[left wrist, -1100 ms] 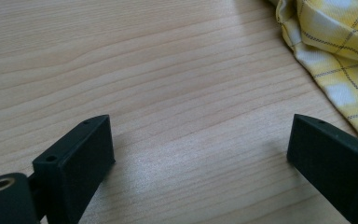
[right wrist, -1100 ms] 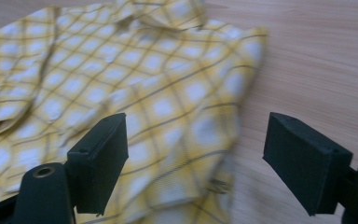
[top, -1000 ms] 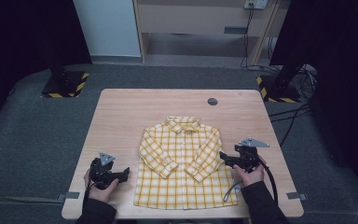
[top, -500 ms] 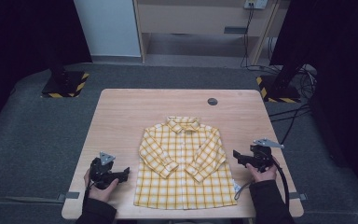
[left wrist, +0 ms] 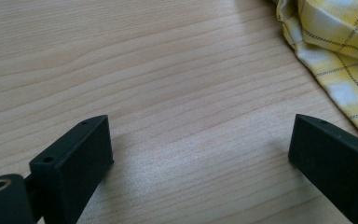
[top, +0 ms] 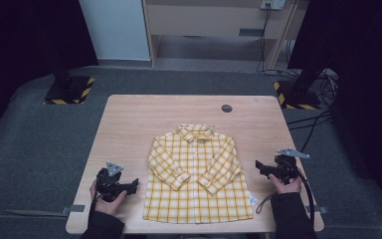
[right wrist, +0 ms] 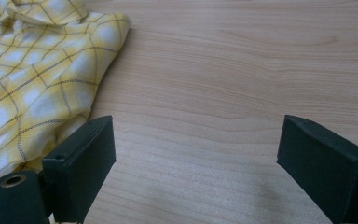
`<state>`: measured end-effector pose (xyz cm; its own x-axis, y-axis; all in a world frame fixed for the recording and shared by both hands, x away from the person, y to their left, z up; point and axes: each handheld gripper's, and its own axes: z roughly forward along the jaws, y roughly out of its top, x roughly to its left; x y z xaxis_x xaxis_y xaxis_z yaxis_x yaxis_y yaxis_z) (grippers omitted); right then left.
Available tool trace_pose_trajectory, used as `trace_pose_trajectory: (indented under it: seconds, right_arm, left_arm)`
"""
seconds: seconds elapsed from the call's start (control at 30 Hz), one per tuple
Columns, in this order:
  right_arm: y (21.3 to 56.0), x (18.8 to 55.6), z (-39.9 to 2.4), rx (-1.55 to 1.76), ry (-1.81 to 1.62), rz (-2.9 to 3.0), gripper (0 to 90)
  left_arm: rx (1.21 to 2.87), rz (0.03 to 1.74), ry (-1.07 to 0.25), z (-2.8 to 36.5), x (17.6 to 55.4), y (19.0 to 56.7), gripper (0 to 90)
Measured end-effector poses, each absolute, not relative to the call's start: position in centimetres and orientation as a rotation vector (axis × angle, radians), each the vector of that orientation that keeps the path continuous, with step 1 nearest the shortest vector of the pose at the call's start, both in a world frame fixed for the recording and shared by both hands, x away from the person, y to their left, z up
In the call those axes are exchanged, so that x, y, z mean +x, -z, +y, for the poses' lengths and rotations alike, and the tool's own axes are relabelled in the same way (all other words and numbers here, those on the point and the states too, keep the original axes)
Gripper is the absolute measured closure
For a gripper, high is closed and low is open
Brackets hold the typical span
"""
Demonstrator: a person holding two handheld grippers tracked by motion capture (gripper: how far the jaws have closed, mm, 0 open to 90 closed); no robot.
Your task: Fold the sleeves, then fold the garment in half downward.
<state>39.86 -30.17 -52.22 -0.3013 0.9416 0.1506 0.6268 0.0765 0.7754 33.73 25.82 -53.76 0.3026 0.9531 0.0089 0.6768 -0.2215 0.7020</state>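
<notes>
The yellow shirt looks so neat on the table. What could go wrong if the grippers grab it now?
The yellow checked shirt lies flat with its sleeves folded in. Both the left gripper and the right gripper sit open beside it, holding nothing; the right one's jaws have just been opening.
1. A jaw sliding in low might bunch the cloth instead of pinching it.
2. Pulling one side alone could drag the shirt crooked and undo the sleeves.

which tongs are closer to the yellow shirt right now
Left. The left tongs sit just off the yellow shirt at its lower sleeve; the right tongs stand farther off its other side.
</notes>
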Motion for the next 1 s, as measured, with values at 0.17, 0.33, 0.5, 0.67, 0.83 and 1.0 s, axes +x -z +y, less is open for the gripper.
trace_pose_trajectory:
  seconds: [0.17, 0.33, 0.5, 0.67, 0.83, 1.0]
  right_arm:
    - [52.1, 39.7, -30.2, 1.542, -1.099, 1.963, 11.0]
    - [51.9, 39.7, -30.3, 1.539, -1.109, 1.962, 10.7]
    - [51.6, 39.8, -30.5, 1.527, -1.13, 1.964, 10.6]
    - [51.4, 39.8, -30.8, 1.522, -1.154, 1.964, 12.5]
    - [51.4, 40.1, -30.8, 1.532, -1.144, 1.98, 13.6]
    - [51.4, 40.2, -30.6, 1.531, -1.153, 1.991, 13.5]
  left_arm:
    - [1.983, 1.444, -0.601, 25.8, 33.8, 53.8, 4.6]
    - [1.977, 1.444, -0.595, 25.9, 33.9, 53.7, 4.6]
    - [1.973, 1.439, -0.584, 26.2, 34.3, 53.7, 6.1]
    - [1.938, 1.435, -0.583, 26.4, 34.5, 53.6, 7.7]
    - [1.939, 1.411, -0.583, 26.3, 34.9, 52.9, 7.6]
    - [1.933, 1.382, -0.576, 25.9, 35.2, 52.4, 7.8]
